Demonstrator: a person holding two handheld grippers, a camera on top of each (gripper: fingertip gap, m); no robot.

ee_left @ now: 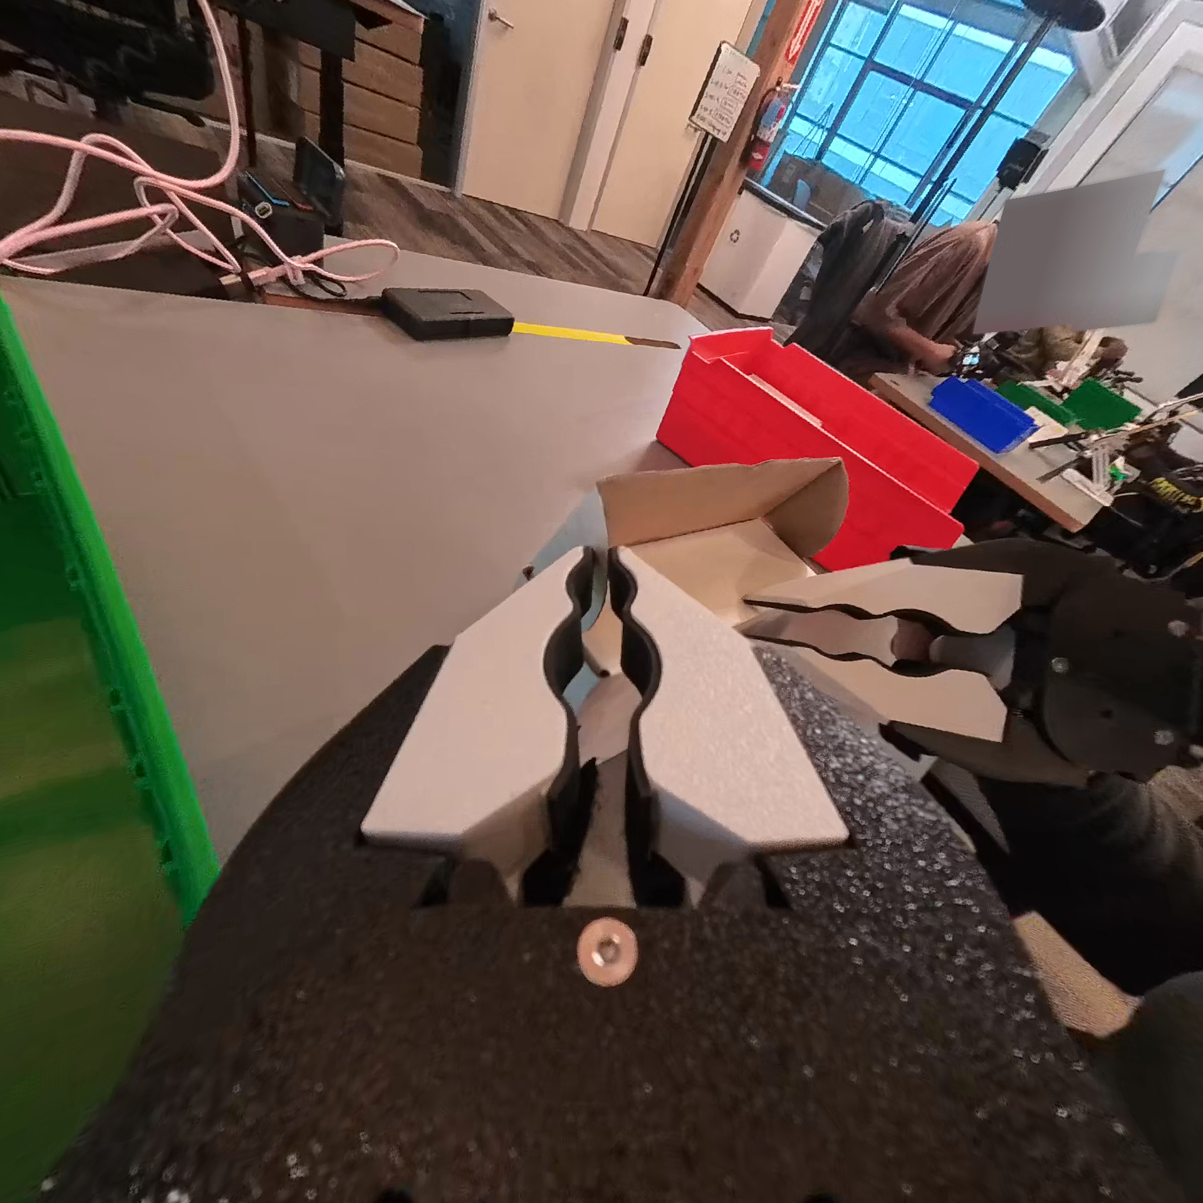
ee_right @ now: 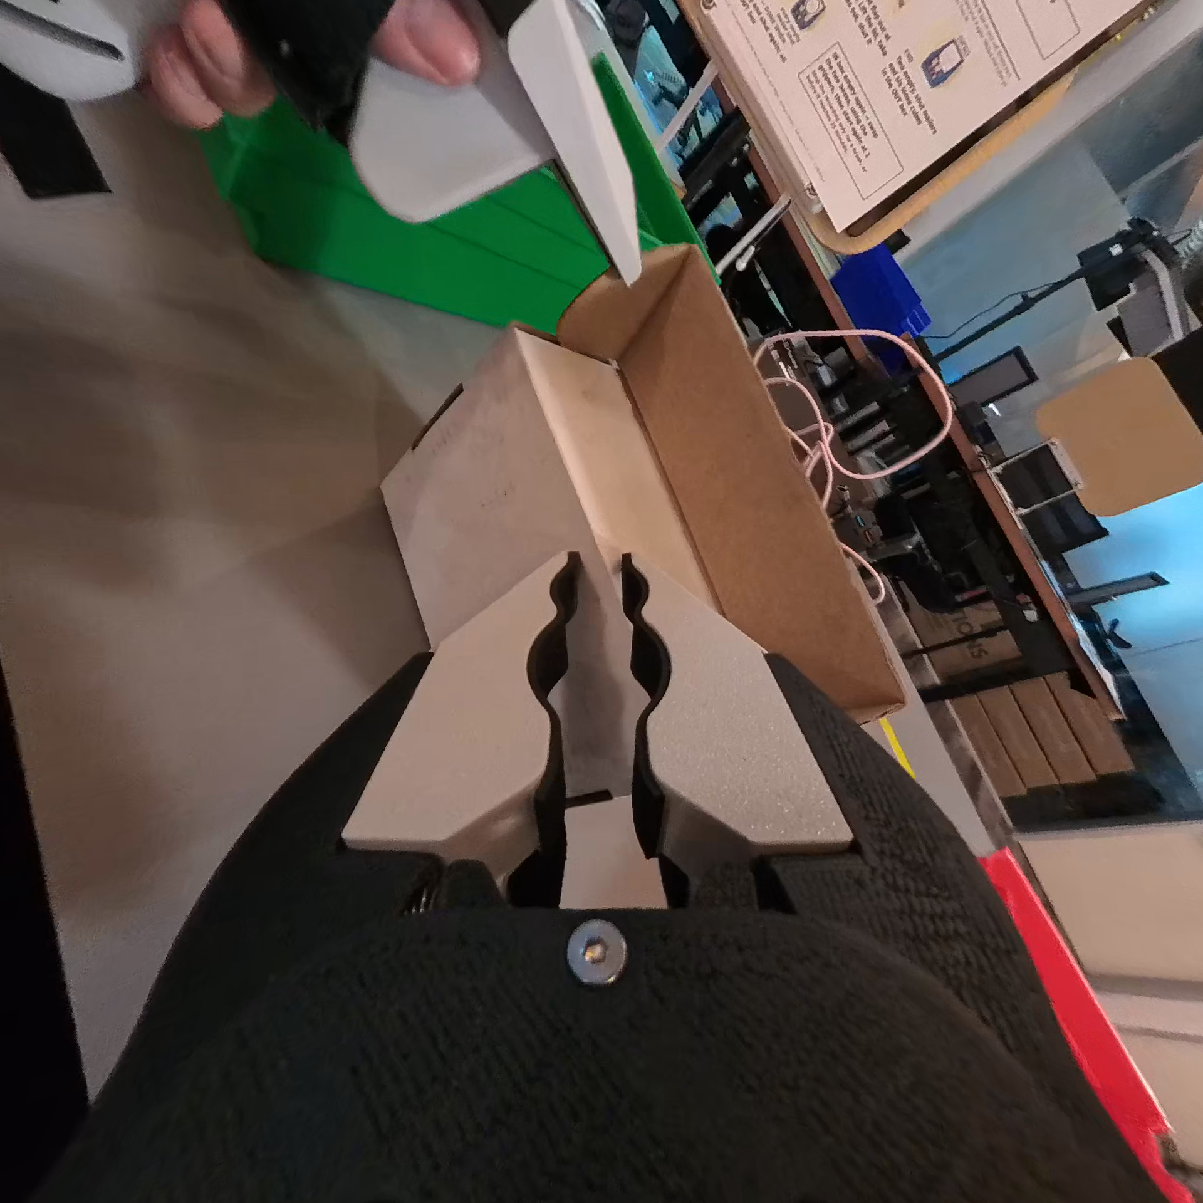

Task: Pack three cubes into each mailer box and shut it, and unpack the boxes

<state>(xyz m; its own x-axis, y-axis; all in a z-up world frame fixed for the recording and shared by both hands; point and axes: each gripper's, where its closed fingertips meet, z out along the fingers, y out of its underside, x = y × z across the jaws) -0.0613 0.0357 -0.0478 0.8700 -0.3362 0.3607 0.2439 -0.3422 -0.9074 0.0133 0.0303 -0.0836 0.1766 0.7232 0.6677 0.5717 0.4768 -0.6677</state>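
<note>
1. Step in hand, my read: working the lid of a mailer box (ee_right: pixel 508 482), either folding it shut or lifting it open. Can't tell which from here, and can't see inside, so no cubes confirmed.
2. Box sits on the grey table (ee_left: pixel 293 456), white outside, brown inside. Lid panel stands up w/ its brown front flap (ee_left: pixel 709 508) and a rounded side tab showing. Red bin (ee_left: pixel 814 442) is just behind it; green bin (ee_right: pixel 390 247) off to the left side.
3. Left gripper (ee_left: pixel 600 560): fingers nearly together, only a thin slot between the dark pads. A white cardboard edge runs up into that slot, so I judge it's pinching the box's corner, though the contact itself is partly hidden.
4. Right gripper (ee_right: pixel 597 565): fingers a little apart, narrow gap, w/ the white lid panel's edge running between them. Looks clamped on the panel, approx at its near edge.
5. Position: box is straight ahead of both grippers, touching at the tips; the two grippers come at it from adjacent sides.
6. Next move needs both grips kept firm and swung together about the hinge line. Risk: thin card slips or creases if one side leads.
</note>
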